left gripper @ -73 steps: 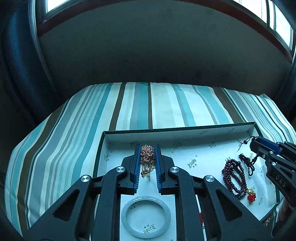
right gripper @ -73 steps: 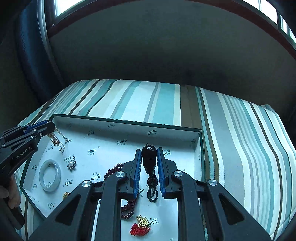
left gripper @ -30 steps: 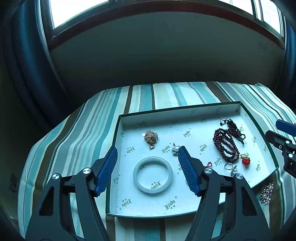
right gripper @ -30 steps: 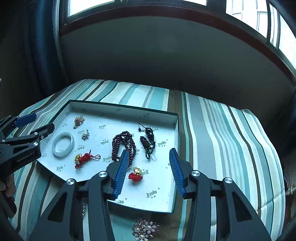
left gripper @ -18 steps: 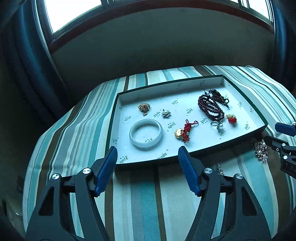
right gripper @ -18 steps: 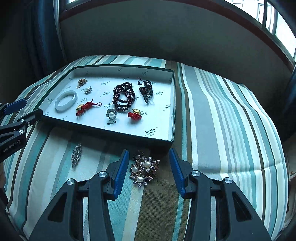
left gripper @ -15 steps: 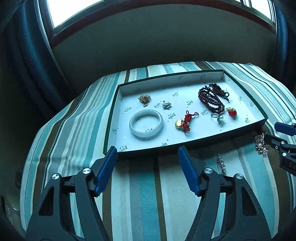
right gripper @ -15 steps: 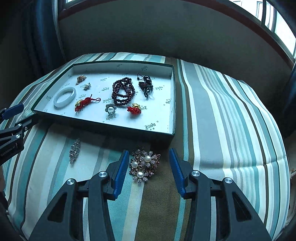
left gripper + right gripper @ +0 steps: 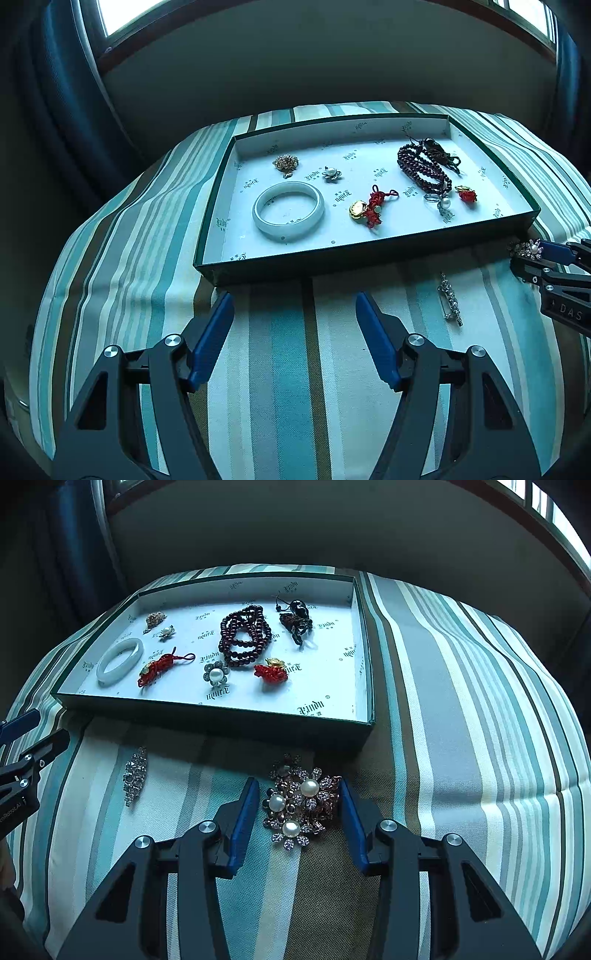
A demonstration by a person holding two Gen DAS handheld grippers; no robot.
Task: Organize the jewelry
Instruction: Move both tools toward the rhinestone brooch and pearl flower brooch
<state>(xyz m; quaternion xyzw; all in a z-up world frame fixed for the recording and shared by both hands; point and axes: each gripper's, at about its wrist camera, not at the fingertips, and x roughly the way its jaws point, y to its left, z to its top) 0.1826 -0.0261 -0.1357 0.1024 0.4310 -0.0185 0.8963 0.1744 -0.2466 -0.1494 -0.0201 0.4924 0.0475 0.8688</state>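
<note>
A shallow green box [image 9: 362, 254] [image 9: 221, 716] with a white printed lining lies on the striped cloth. In it are a white bangle [image 9: 288, 210] [image 9: 120, 661], dark red beads [image 9: 421, 168] [image 9: 245, 635], red knot charms [image 9: 373, 206], pearl pieces and a black cord pendant [image 9: 295, 618]. A large pearl flower brooch [image 9: 301, 805] lies on the cloth in front of the box, between the open fingers of my right gripper [image 9: 299, 786]. A slim crystal brooch [image 9: 450, 299] [image 9: 135, 771] lies on the cloth too. My left gripper [image 9: 293, 299] is open and empty over the cloth.
The striped cloth [image 9: 461, 701] covers a rounded cushion that drops away at its sides. A dark wall and windows stand behind. My right gripper shows at the right edge of the left wrist view [image 9: 554, 258], the left one at the left edge of the right wrist view [image 9: 26, 738].
Both grippers let go of their pieces in the box, opened and drew back to the cloth in front. My right gripper has come down around the pearl flower brooch.
</note>
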